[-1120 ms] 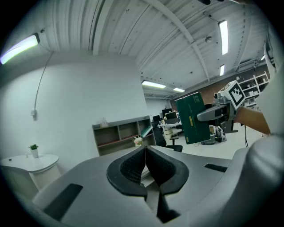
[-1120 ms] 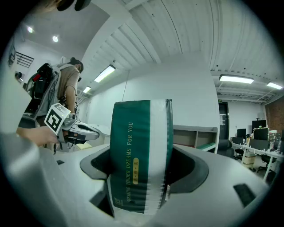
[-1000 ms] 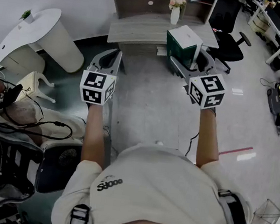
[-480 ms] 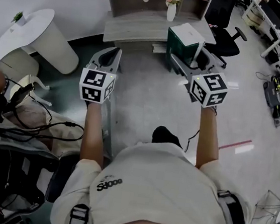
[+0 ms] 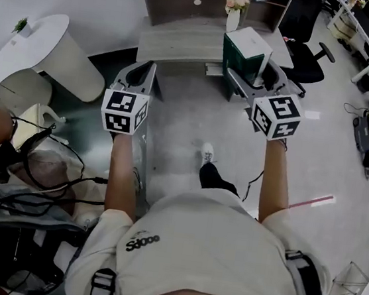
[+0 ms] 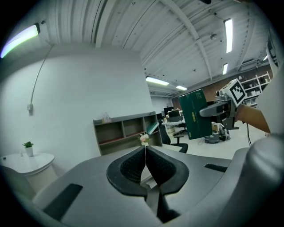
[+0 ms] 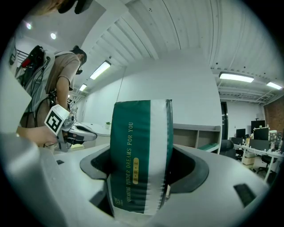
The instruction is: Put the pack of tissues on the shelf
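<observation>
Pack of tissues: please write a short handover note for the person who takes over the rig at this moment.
Left hand-held gripper: jaws together, nothing between them, held in the air.
Right hand-held gripper: shut on the pack of tissues, which stands upright in the jaws, above the floor.
Shelf: ahead by the wall, beyond a grey desk that carries a vase of flowers.
Done: the pack is picked up.
Left: carry it to the shelf, set it in a compartment, open the jaws.
</observation>
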`<move>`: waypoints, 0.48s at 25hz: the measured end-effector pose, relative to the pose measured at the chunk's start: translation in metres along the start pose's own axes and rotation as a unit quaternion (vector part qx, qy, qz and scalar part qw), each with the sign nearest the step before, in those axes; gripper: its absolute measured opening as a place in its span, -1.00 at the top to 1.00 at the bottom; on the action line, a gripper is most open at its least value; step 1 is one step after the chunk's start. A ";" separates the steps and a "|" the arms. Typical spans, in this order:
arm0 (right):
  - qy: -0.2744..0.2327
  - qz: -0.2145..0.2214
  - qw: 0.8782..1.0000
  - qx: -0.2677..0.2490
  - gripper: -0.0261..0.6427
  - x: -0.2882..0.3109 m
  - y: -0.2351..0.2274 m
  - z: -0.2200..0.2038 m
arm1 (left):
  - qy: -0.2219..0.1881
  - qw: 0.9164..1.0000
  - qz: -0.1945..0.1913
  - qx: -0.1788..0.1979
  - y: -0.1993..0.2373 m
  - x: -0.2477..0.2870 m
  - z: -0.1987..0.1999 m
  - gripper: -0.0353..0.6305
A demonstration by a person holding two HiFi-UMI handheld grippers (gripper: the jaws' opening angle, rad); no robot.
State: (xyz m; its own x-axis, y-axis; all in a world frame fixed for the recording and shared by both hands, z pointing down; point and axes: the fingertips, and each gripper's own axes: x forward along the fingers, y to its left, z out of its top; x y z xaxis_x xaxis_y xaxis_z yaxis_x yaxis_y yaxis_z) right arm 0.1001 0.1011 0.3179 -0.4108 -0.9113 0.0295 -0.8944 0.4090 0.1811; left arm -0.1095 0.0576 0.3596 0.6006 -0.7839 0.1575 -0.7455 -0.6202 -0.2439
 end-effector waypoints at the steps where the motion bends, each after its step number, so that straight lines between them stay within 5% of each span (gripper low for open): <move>1: -0.001 0.002 1.000 -0.001 -0.17 0.013 -0.010 -0.001 | 0.001 1.000 0.004 0.000 0.008 0.014 0.002 0.84; 12: -0.005 0.043 0.999 0.000 -0.17 0.153 -0.127 -0.005 | 0.013 0.999 0.050 -0.001 0.080 0.158 0.040 0.83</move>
State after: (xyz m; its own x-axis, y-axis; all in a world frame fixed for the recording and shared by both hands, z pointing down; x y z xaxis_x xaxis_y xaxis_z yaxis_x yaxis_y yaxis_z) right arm 0.1516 -0.0907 0.3043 -0.4880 -0.8721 0.0360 -0.8554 0.4861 0.1791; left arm -0.0625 -0.1147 0.3262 0.5162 -0.8420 0.1565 -0.8019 -0.5394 -0.2569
